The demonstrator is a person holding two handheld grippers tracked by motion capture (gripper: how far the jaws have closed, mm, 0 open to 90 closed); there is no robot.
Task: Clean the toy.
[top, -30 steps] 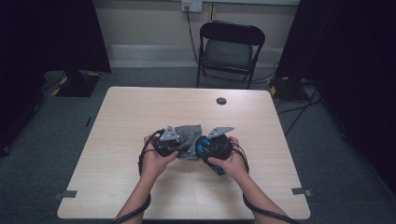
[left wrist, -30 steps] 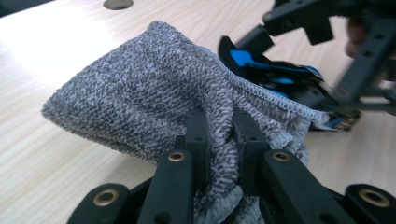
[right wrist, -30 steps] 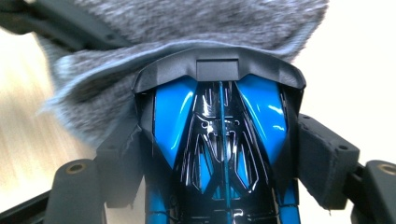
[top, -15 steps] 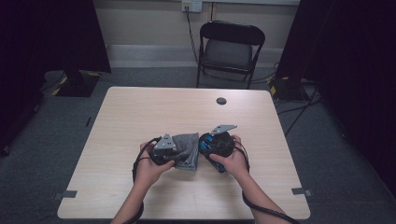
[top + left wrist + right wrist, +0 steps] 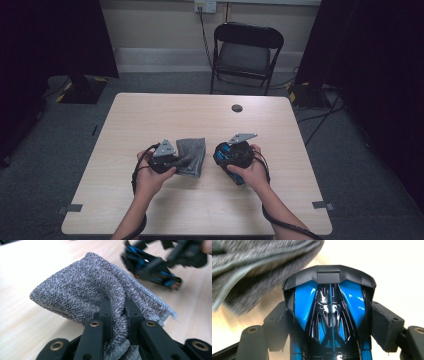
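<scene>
A grey knitted cloth (image 5: 196, 151) lies bunched on the wooden table (image 5: 150, 120), left of centre. My left gripper (image 5: 183, 161) is shut on its near edge. In the left gripper view the cloth (image 5: 85, 290) is pinched between the two black jaws of that gripper (image 5: 117, 308). My right gripper (image 5: 226, 156) holds a glossy blue and black toy car (image 5: 223, 150) a little to the right of the cloth, apart from it. In the right gripper view the car (image 5: 329, 302) sits between the pads of that gripper (image 5: 332, 323), with the cloth (image 5: 249, 262) blurred beyond it.
A small black round disc (image 5: 237, 108) lies near the table's far edge. A black folding chair (image 5: 247, 50) stands behind the table. Cables trail from both grippers over the near part of the tabletop.
The left gripper and the cloth have moved left, away from the car. A second ago the cloth lay against the car; now there is a gap between them. The right hand has stayed put.
</scene>
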